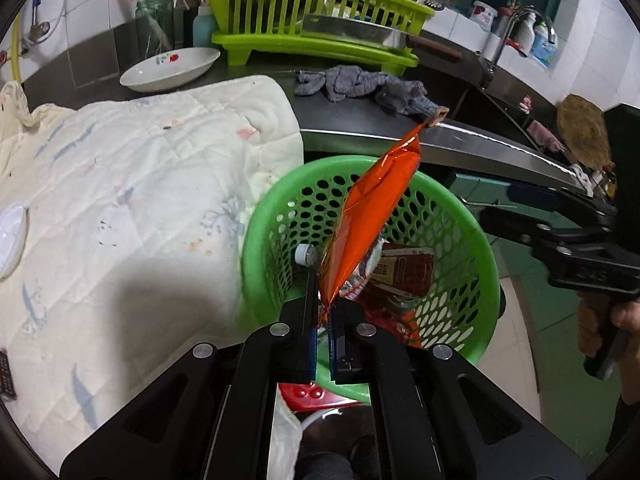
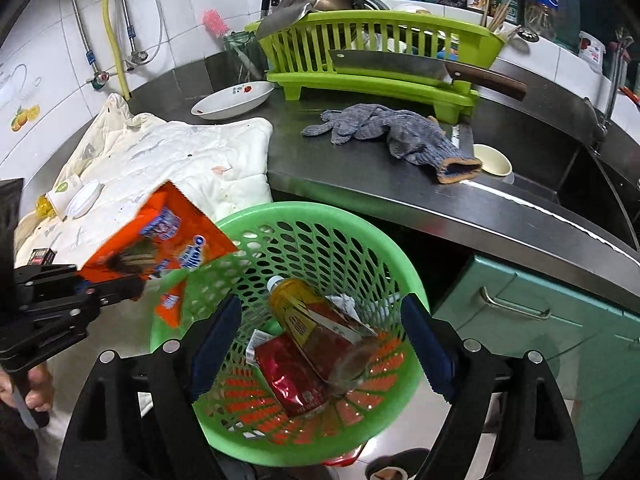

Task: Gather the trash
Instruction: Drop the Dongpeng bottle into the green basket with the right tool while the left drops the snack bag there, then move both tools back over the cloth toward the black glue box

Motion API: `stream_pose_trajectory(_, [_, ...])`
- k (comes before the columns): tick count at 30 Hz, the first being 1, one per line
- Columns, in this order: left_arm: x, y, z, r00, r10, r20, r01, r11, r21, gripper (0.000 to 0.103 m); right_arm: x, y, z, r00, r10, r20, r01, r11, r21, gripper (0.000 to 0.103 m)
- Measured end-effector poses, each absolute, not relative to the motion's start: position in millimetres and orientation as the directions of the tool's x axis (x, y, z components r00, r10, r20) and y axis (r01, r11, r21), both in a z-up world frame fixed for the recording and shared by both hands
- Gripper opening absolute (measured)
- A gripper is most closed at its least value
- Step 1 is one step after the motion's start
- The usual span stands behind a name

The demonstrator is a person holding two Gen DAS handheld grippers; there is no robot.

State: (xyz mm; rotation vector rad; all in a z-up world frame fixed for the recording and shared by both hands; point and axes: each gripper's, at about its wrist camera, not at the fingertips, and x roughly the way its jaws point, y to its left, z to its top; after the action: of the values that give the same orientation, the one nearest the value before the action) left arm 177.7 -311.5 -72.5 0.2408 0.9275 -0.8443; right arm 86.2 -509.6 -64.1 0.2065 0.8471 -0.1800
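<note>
An orange snack wrapper (image 1: 372,216) stands up from my left gripper (image 1: 324,296), whose fingers are shut on its lower corner. It hangs over the near rim of a green perforated basket (image 1: 280,184). From the right wrist, the wrapper (image 2: 160,232) looks blurred at the basket's (image 2: 320,210) left rim, in the left gripper (image 2: 100,292). My right gripper (image 2: 320,312) is open above the basket with nothing between its fingers. In the basket lie a yellow-capped bottle (image 2: 296,304), a red packet (image 2: 288,376) and a brown carton (image 1: 404,272).
A stained white quilted cloth (image 2: 192,160) covers the steel counter's left part. A paper cup (image 2: 60,196) and a lid (image 2: 82,198) lie on it. Behind are a white bowl (image 2: 232,100), a green dish rack (image 2: 380,40) with a cleaver (image 2: 400,66), grey gloves (image 2: 384,128) and a sink (image 2: 560,176).
</note>
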Motion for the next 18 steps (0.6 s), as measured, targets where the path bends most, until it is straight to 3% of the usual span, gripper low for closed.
stream_pose_trajectory(1, [178, -313, -75, 0.31, -0.534, -0.787, 0.729, 0.665, -0.164, 0.011, 83, -511, -64, 0.65, -0.073, -0.756, 0.24, 0.964, 0.113, 0.079])
stream_pose_trajectory(3, [177, -316, -78, 0.313, -0.53, -0.788, 0.726, 0.668, -0.161, 0.031, 78, -513, -64, 0.651, -0.072, -0.756, 0.242, 0.963, 0.116, 0.079])
stream_pose_trajectory(6, [172, -316, -80, 0.327, -0.526, -0.785, 0.73, 0.668, -0.143, 0.043, 72, -512, -64, 0.652, -0.076, -0.754, 0.241, 0.964, 0.111, 0.079])
stream_pose_trajectory(10, [168, -311, -79, 0.339, -0.515, -0.787, 0.734, 0.668, -0.12, 0.048, 68, -509, -64, 0.657, -0.067, -0.751, 0.235, 0.965, 0.12, 0.079])
stream_pose_trajectory(18, [165, -280, -68, 0.376, -0.502, -0.779, 0.716, 0.691, -0.099, 0.048, 68, -488, -58, 0.671, -0.037, -0.74, 0.195, 0.973, 0.127, 0.079])
